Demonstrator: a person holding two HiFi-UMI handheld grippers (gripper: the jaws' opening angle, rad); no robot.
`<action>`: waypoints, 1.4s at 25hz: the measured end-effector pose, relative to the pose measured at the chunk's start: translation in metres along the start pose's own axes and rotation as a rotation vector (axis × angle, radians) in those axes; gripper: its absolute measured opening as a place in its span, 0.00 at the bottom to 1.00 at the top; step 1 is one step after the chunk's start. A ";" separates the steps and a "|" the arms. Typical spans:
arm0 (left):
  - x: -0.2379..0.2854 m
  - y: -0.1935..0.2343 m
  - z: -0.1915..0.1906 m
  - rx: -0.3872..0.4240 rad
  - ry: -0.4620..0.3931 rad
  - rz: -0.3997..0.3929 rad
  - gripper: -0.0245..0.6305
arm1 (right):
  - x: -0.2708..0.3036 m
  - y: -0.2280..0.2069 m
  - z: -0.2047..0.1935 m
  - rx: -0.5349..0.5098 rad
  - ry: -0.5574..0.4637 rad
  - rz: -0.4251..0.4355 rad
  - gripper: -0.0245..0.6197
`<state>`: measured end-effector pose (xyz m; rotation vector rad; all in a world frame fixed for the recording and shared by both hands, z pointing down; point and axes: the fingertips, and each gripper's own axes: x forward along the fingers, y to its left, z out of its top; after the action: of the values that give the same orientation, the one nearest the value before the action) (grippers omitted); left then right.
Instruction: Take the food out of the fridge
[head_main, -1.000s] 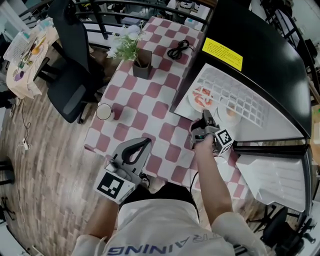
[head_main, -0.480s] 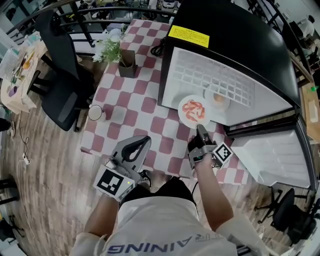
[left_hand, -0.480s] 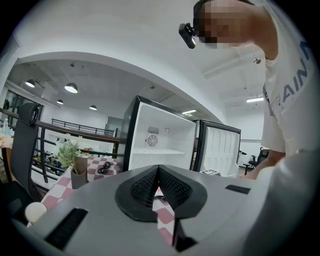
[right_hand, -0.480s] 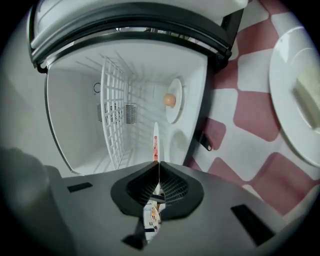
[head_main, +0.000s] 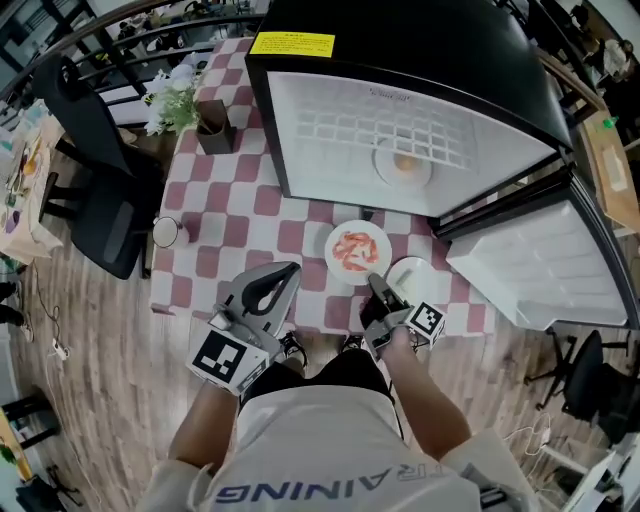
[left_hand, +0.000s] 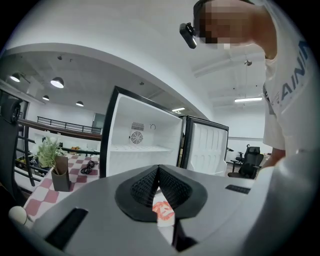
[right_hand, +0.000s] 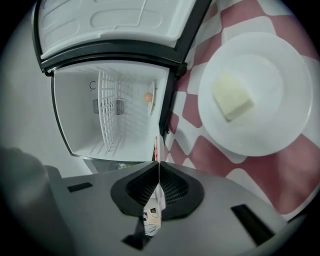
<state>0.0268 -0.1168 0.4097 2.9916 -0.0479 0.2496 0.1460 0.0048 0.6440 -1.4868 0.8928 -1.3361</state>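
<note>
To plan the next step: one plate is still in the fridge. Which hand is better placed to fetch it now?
Probably the left. The left gripper is shut and empty, so it need only open; the right gripper is shut on the plate of red food.

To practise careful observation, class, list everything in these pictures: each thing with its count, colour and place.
fridge: one, black outside, white inside, door open, behind the plates
yellow label: one, on the fridge's top
plate of orange food: one, white, on the fridge's wire shelf
plate of red food: one, white, on the tablecloth before the fridge
plate with a pale block: one, white, on the tablecloth right of the red food
tablecloth: one, red and white checks
cup: one, pale, at the table's left edge
potted plant: one, green in a dark pot, far left corner
office chair: one, black, left of the table
left gripper: grey, shut, empty
right gripper: grey, shut on the red-food plate's rim
</note>
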 end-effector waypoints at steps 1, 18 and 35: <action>0.001 -0.003 -0.001 0.002 0.004 -0.008 0.05 | -0.003 -0.009 -0.003 0.008 0.000 -0.009 0.08; 0.014 -0.014 -0.002 0.011 0.015 -0.048 0.05 | -0.007 -0.064 -0.017 0.019 0.028 -0.185 0.08; 0.016 -0.007 0.006 0.007 -0.005 -0.041 0.05 | -0.023 -0.032 -0.011 -0.554 0.156 -0.412 0.07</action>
<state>0.0439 -0.1115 0.4055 2.9965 0.0135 0.2381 0.1299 0.0350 0.6661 -2.0995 1.1633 -1.5957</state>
